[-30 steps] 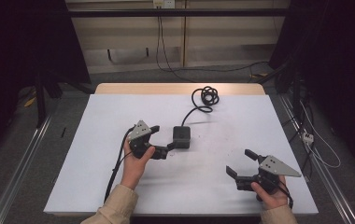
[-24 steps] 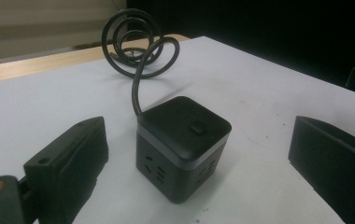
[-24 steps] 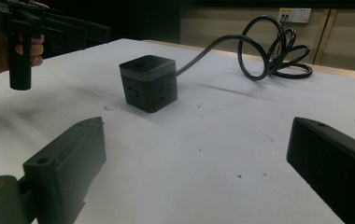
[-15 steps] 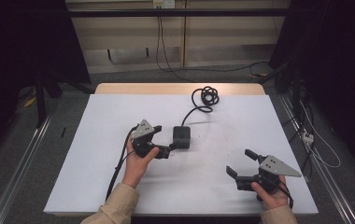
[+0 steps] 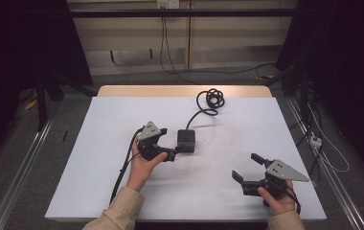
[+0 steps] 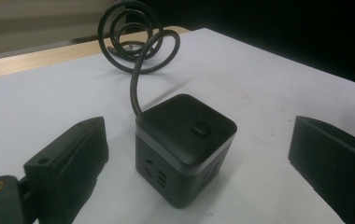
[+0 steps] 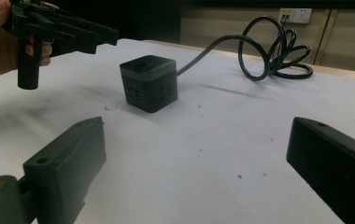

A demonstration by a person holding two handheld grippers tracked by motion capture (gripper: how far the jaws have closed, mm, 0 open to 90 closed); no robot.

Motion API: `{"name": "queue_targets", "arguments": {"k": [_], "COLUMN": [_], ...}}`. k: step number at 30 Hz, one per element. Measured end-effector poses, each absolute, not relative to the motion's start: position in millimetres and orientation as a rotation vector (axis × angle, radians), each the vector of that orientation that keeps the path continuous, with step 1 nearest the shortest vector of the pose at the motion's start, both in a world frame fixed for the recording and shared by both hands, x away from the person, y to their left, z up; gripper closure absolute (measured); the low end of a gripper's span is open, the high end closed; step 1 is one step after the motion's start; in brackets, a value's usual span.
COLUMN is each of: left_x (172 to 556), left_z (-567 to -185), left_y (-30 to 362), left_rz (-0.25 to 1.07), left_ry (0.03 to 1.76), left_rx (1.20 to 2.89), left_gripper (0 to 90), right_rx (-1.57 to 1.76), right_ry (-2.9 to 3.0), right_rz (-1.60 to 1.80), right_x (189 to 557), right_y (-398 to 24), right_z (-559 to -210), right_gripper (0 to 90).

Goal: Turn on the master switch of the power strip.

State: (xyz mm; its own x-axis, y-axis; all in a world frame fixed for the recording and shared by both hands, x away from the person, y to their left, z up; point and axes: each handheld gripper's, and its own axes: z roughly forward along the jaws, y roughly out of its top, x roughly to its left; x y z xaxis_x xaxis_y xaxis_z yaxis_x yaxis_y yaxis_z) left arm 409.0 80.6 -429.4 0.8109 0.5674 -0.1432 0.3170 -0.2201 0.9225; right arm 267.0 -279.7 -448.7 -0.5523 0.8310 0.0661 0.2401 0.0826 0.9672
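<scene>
A black cube power strip [image 5: 186,140] rests near the middle of the white table [image 5: 98,158], with sockets on its sides and a button on top. Its black cable runs back to a coil [image 5: 212,99] by the far edge. My left gripper [image 5: 172,148] is open just left of the cube. In the left gripper view the cube [image 6: 185,147] stands between and just beyond the wide-apart jaws of the left gripper [image 6: 199,125], touching neither. My right gripper [image 5: 244,166] is open near the front right, with nothing between its jaws. From the right gripper [image 7: 196,123] the cube [image 7: 149,82] stands farther off.
The cable coil [image 7: 273,51] stands partly upright at the table's wooden far edge [image 5: 180,90]. A wall socket [image 7: 294,15] and loose cables on the floor [image 5: 314,139] lie beyond the table. My left gripper [image 7: 108,32], held in a hand, hovers above the table's surface.
</scene>
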Motion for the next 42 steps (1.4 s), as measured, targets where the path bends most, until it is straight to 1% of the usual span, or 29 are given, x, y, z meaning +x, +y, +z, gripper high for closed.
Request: {"name": "queue_targets", "arguments": {"k": [9, 21, 30, 39, 42], "left_x": [410.6, 413.9, 415.7, 416.2, 417.1], "left_z": [-428.5, -427.7, -428.3, -423.5, -421.5], "left_y": [76.6, 74.8, 74.7, 74.0, 72.5], "left_rz": [0.260, 0.251, 0.226, 0.234, 0.240], "left_ry": [0.671, 0.678, 0.688, 0.687, 0.676], "left_rx": [1.836, 1.836, 1.836, 1.843, 1.852], "left_gripper": [6.2, 11.2, 17.6, 23.6, 27.1], "right_rx": [1.054, 1.054, 1.053, 1.048, 1.049], "right_ry": [1.850, 1.851, 1.851, 1.855, 1.850], "right_rz": [1.492, 1.492, 1.495, 1.496, 1.498], "right_x": [267.1, 267.0, 266.7, 266.6, 266.4], "right_y": [-279.7, -280.1, -279.7, -279.1, -279.2], "right_z": [-448.8, -448.8, -448.6, -448.3, -448.0], "right_gripper": [4.1, 4.2, 4.1, 4.0, 4.0]}}
